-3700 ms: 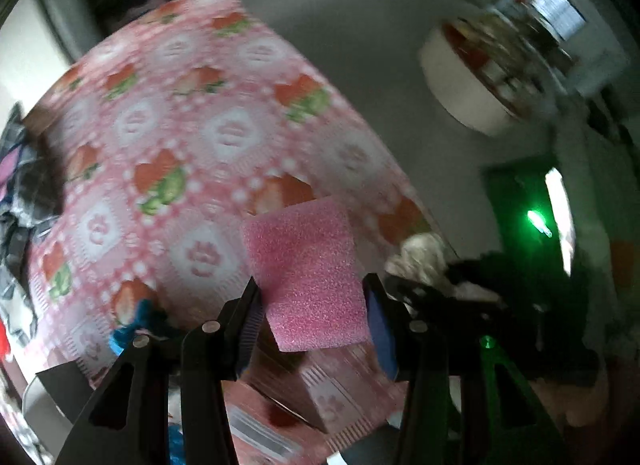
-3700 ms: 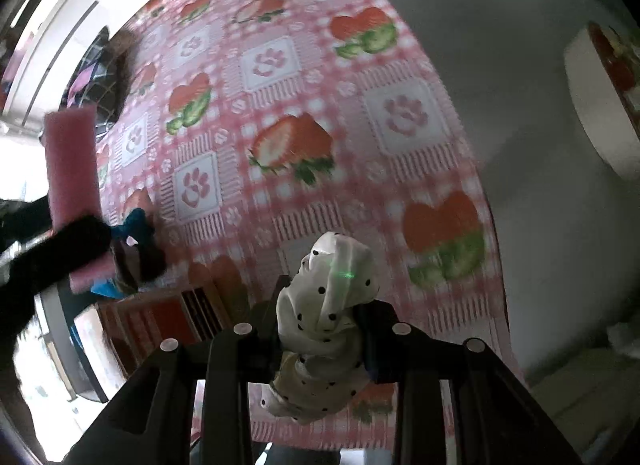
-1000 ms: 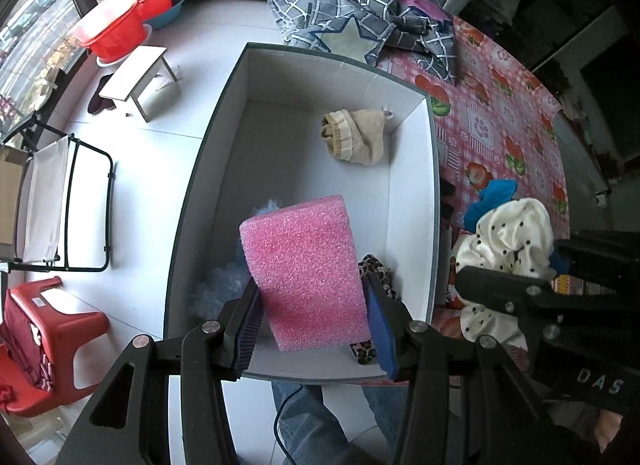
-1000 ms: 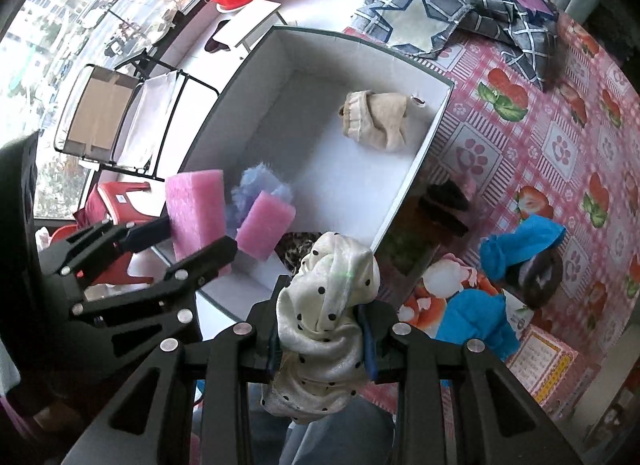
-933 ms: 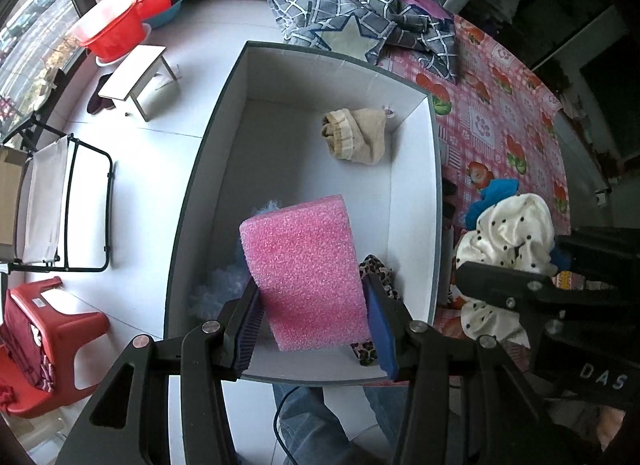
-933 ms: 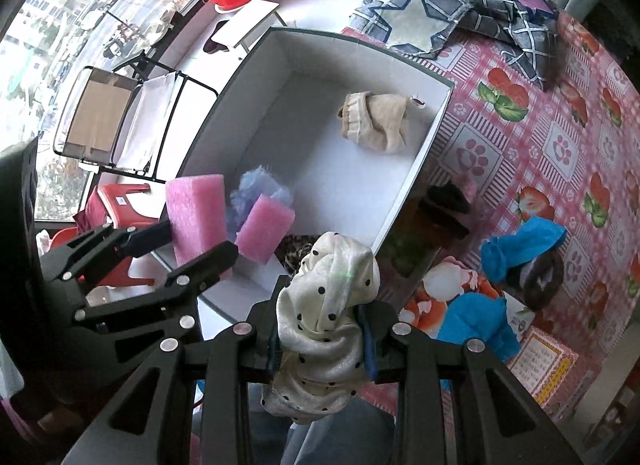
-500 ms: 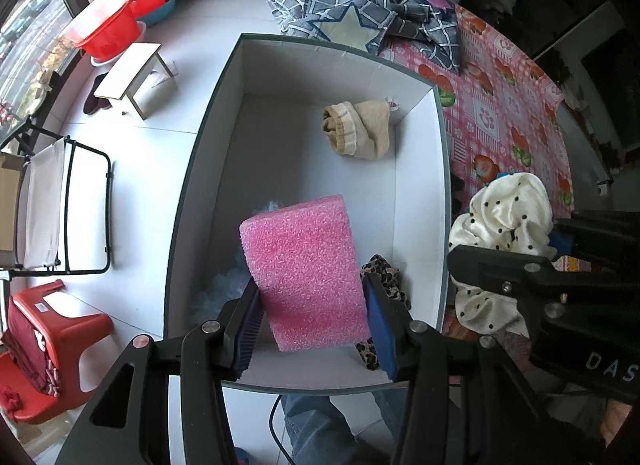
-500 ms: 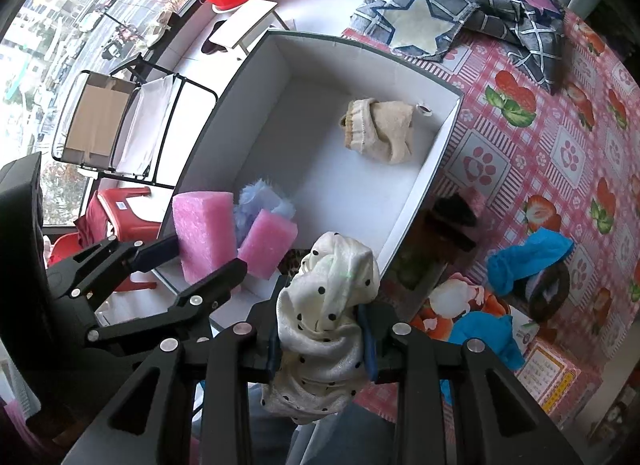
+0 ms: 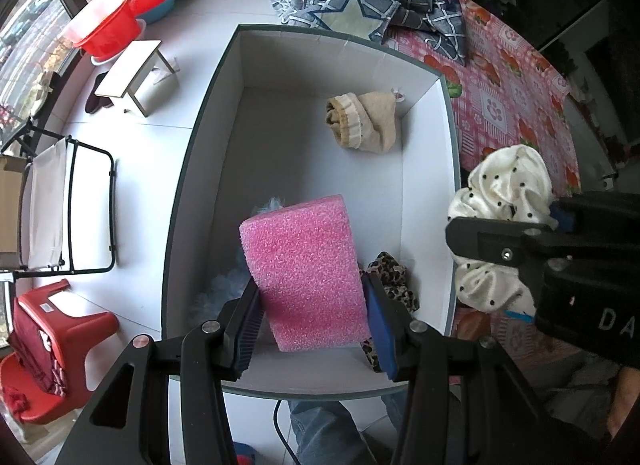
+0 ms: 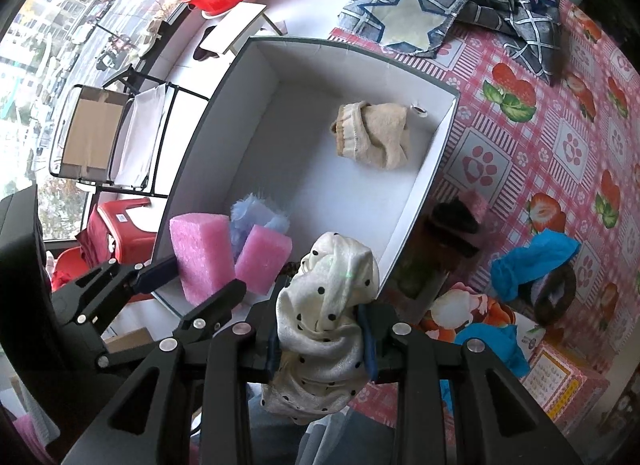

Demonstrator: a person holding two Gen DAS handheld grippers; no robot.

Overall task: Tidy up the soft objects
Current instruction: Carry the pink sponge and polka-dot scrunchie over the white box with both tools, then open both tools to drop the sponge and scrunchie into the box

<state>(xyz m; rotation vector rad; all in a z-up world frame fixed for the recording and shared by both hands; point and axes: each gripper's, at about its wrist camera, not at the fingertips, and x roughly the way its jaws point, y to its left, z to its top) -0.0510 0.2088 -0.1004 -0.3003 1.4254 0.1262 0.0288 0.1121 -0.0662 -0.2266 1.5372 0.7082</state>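
Note:
My left gripper [image 9: 312, 321] is shut on a pink foam block [image 9: 304, 269] and holds it over the near end of a white box [image 9: 424, 169]. My right gripper [image 10: 320, 341] is shut on a cream polka-dot cloth [image 10: 328, 297], near the box's near right corner. In the box lie a beige sock [image 10: 372, 141], a second pink foam block [image 10: 262, 261], a blue fluffy piece [image 10: 256, 211] and a leopard-print item [image 9: 392, 277]. The polka-dot cloth also shows in the left wrist view [image 9: 500, 201].
The box stands at the edge of a pink strawberry tablecloth [image 10: 560, 137]. Blue cloths [image 10: 532, 261], a dark item [image 10: 456, 221] and a grey checked cloth [image 10: 448, 5] lie on the table. Red stools [image 9: 60, 329], a folding rack [image 9: 68, 205] and a red basin [image 9: 108, 29] stand on the floor.
Both grippers have moved from above the table to above the box, each holding its object. In the last second both edged a little farther over the box.

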